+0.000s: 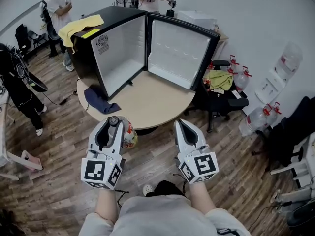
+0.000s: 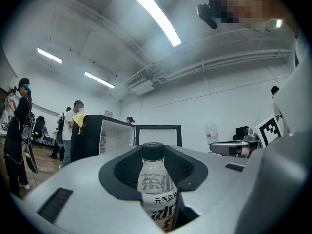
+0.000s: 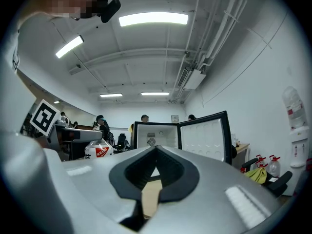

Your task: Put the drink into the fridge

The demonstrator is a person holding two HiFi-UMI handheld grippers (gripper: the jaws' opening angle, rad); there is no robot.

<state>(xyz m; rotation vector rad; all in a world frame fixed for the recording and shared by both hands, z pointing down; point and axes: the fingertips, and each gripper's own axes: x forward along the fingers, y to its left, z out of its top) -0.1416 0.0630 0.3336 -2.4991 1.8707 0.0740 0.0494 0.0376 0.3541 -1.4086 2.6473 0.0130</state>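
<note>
A black mini fridge [image 1: 93,53] stands on the round wooden table [image 1: 147,104], its door [image 1: 179,53] swung wide open and the white inside empty. My left gripper [image 1: 111,125] hangs below the table's near edge, shut on the drink bottle [image 1: 126,134]. In the left gripper view the clear bottle [image 2: 157,191] with its black cap stands upright between the jaws, and the fridge [image 2: 105,135] lies ahead. My right gripper [image 1: 184,127] hangs level with it to the right, shut and empty. In the right gripper view the right gripper [image 3: 156,149] faces the open fridge [image 3: 156,135].
A dark blue cloth [image 1: 98,102] lies on the table's left side and a yellow cloth [image 1: 81,24] on the fridge top. A black office chair [image 1: 221,90] and water jugs [image 1: 256,117] stand to the right. People [image 1: 56,9] stand at the back left.
</note>
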